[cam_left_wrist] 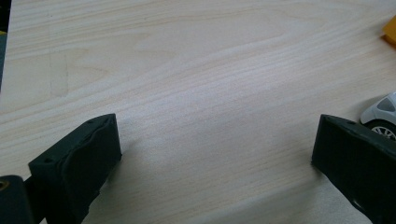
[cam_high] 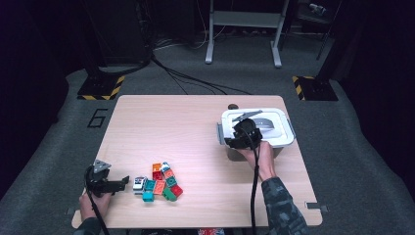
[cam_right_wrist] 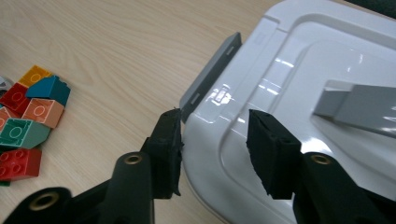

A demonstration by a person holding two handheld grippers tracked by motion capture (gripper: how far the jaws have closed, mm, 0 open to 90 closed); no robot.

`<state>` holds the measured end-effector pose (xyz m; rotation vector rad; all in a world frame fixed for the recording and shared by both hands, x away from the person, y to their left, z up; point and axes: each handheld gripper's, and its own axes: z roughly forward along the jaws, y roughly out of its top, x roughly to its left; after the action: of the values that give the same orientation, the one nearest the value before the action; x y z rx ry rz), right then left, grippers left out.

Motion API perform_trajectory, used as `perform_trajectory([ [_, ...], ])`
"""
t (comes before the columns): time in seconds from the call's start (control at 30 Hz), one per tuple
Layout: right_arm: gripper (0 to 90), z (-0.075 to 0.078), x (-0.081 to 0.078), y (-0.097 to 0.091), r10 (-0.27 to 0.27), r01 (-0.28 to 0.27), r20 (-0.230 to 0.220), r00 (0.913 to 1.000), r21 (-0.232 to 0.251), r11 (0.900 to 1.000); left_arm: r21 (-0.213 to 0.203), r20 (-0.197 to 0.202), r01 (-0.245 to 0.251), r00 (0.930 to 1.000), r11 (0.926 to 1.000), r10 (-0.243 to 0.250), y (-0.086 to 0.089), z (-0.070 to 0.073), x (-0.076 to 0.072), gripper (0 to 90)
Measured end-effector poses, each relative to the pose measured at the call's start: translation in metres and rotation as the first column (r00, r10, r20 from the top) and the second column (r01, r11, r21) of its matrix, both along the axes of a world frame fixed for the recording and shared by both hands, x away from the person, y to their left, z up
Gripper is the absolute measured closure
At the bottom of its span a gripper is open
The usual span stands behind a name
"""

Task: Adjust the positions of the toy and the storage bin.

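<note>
A white box with a lid [cam_high: 276,128] stands at the table's right side. My right gripper [cam_high: 238,139] is at the near left corner of the lid [cam_right_wrist: 303,56]. Its jaws stand apart astride the lid's rim, one outside by the grey latch [cam_right_wrist: 210,77] and one over the top, so the right gripper [cam_right_wrist: 215,140] is open. A pile of coloured bricks [cam_high: 159,182] lies near the front edge, and the same bricks [cam_right_wrist: 28,121] show at the left of the right gripper view. My left gripper [cam_high: 125,182] rests left of the pile, open over bare wood [cam_left_wrist: 215,144].
A small white toy car [cam_high: 139,183] sits at the pile's left end, just beyond one jaw of the left gripper [cam_left_wrist: 383,114]. The lid carries a grey handle [cam_right_wrist: 355,105]. The wooden table [cam_high: 161,127] has open room at its middle and back left.
</note>
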<state>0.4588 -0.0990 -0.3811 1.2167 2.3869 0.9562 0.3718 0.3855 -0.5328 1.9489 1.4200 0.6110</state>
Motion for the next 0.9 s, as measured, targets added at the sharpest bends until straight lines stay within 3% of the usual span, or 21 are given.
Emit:
perform_trajectory([
  [0.1,50.1,0.005,-0.007,-0.016,-0.024,0.024,0.02,0.9995,-0.001,0.9997,-0.001,0.0,0.0,1.0,1.0,0.0,0.0,0.0,0.0,1.0],
  [0.13,49.4,0.008,-0.011,-0.03,-0.049,0.05,0.02,0.9986,-0.019,0.9986,-0.001,-0.001,0.0,1.0,1.0,0.0,0.0,0.0,0.0,0.9],
  [0.2,49.0,0.009,-0.013,-0.035,-0.056,0.057,0.025,0.9981,-0.027,0.998,-0.001,-0.002,0.0,1.0,1.0,0.0,0.0,0.0,0.0,1.0],
  [0.23,49.1,0.011,-0.016,-0.052,-0.088,0.089,0.032,0.9956,-0.031,0.9955,0.0,-0.001,0.001,1.0,1.0,-0.001,0.0,0.0,0.0,1.0],
  [0.27,49.1,0.011,-0.016,-0.052,-0.088,0.089,0.032,0.9956,-0.031,0.9955,0.0,-0.001,0.001,1.0,1.0,-0.001,0.0,0.0,0.0,1.0],
  [0.3,49.4,0.012,-0.017,-0.066,-0.116,0.117,0.042,0.9924,-0.029,0.9927,0.0,-0.001,0.001,1.0,1.0,-0.001,0.0,0.0,0.0,0.9],
  [0.33,49.4,0.012,-0.017,-0.066,-0.116,0.117,0.042,0.9924,-0.029,0.9927,0.0,-0.001,0.001,1.0,1.0,-0.001,0.0,0.0,0.0,1.0],
  [0.37,49.9,0.014,-0.017,-0.081,-0.17,0.172,0.045,0.9844,-0.024,0.9849,0.0,0.0,0.0,1.0,1.0,0.0,0.0,0.0,0.0,1.0],
  [0.5,50.9,0.016,-0.017,-0.096,-0.204,0.206,0.05,0.9777,-0.028,0.9782,-0.001,-0.002,0.0,1.0,1.0,0.0,0.0,0.0,0.0,1.0],
  [0.57,51.5,0.017,-0.014,-0.112,-0.256,0.258,0.051,0.9653,-0.032,0.9656,-0.001,-0.002,0.0,1.0,1.0,0.0,0.0,0.0,0.0,1.0],
  [0.6,51.5,0.017,-0.014,-0.112,-0.256,0.258,0.051,0.9653,-0.032,0.9656,-0.001,-0.002,0.0,1.0,1.0,0.0,0.0,0.0,0.0,0.9],
  [0.7,54.5,0.017,-0.008,-0.131,-0.315,0.317,0.054,0.9475,-0.027,0.948,0.001,-0.003,0.001,1.0,1.0,-0.001,0.0,0.0,0.0,1.0],
  [0.73,54.5,0.017,-0.008,-0.131,-0.315,0.317,0.054,0.9475,-0.027,0.948,0.001,-0.003,0.001,1.0,1.0,-0.001,0.0,0.0,0.0,0.9],
  [0.83,58.0,0.012,-0.002,-0.144,-0.358,0.359,0.044,0.9328,-0.034,0.9327,-0.001,-0.001,0.0,1.0,1.0,0.0,0.0,0.0,0.0,1.0],
  [0.9,58.7,0.011,0.0,-0.148,-0.366,0.367,0.042,0.9298,-0.035,0.9295,-0.001,0.0,0.0,1.0,1.0,0.0,0.0,0.0,0.0,1.0],
])
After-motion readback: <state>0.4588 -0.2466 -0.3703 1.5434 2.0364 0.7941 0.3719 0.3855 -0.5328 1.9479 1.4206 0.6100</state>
